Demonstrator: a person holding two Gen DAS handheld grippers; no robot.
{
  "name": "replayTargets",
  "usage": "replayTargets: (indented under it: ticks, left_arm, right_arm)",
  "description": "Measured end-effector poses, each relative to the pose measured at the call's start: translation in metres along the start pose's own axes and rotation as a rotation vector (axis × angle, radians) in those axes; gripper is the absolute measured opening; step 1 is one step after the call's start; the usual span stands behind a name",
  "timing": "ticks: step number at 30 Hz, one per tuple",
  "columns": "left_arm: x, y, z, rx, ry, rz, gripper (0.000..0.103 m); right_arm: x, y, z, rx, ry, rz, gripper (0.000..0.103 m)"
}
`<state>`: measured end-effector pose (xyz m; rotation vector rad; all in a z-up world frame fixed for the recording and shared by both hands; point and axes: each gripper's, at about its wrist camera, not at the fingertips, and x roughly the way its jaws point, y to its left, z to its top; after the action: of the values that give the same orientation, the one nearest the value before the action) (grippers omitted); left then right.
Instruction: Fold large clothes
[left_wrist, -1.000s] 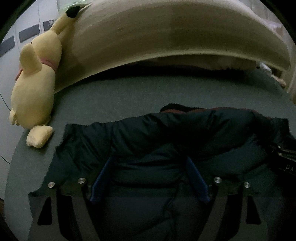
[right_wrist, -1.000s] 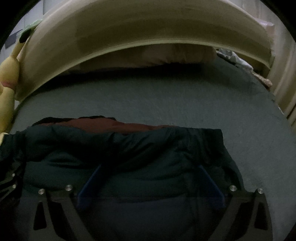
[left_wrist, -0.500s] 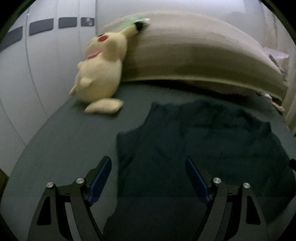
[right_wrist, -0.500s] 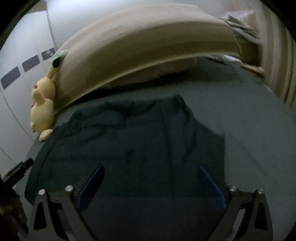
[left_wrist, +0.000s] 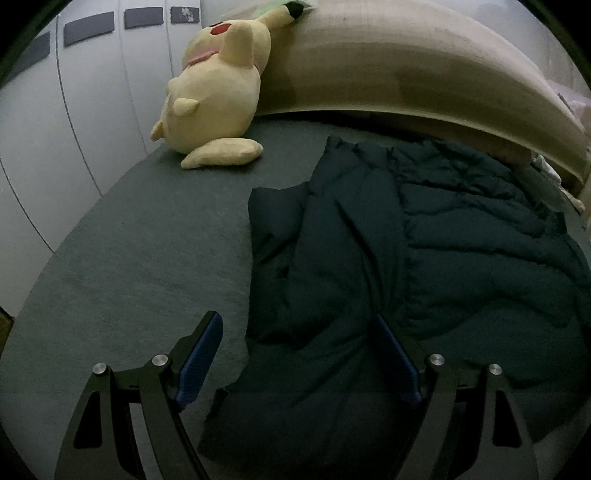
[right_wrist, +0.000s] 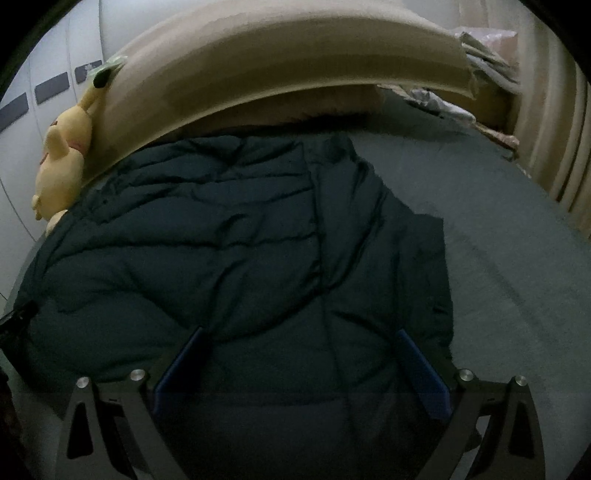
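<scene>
Left view alone shows the whole yellow plush toy (left_wrist: 218, 99); right view alone shows clutter (right_wrist: 484, 48) past the headboard. Both grippers, left (left_wrist: 295, 354) and right (right_wrist: 301, 369), hang with fingers apart, empty, above the dark puffer jacket (left_wrist: 424, 258), flat on the bed (left_wrist: 147, 251). A second ago the jacket hung bunched just before both cameras.

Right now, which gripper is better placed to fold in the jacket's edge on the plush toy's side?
Left. The left gripper straddles that edge of the jacket, jaws open.

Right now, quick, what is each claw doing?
Left claw: open, holding nothing, above the dark jacket's edge.
Right claw: open, holding nothing, above the jacket.
</scene>
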<state>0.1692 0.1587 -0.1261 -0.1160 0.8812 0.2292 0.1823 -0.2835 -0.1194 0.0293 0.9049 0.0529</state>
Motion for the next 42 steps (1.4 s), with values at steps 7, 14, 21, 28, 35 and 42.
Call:
replayTargets:
  ticks: [7,14,21,28,35,42]
  left_arm:
    - [0.005,0.005,-0.005,-0.008,0.013,-0.01,0.09]
    - [-0.011,0.019,0.009,-0.047,0.067,-0.004,0.097]
    - [-0.054,0.064,-0.017,-0.196,0.039,-0.196,0.097]
    - [-0.047,0.069,-0.047,-0.355,0.118,-0.301,0.097]
    - [-0.028,0.066,-0.044,-0.438,0.142,-0.317,0.097]
    - [-0.026,0.05,-0.03,-0.344,0.168,-0.277,0.024]
  right_arm:
    - [0.004,0.004,-0.006,0.002,0.016,0.002,0.103]
    - [-0.02,-0.012,0.013,0.094,0.065,0.085,0.103]
    - [-0.088,-0.094,-0.028,0.43,0.006,0.247,0.103]
    - [-0.056,-0.116,-0.087,0.719,0.151,0.409,0.103]
    - [-0.03,-0.116,-0.074,0.801,0.135,0.408,0.103]
    - [-0.036,-0.088,-0.033,0.536,0.144,0.284,0.027]
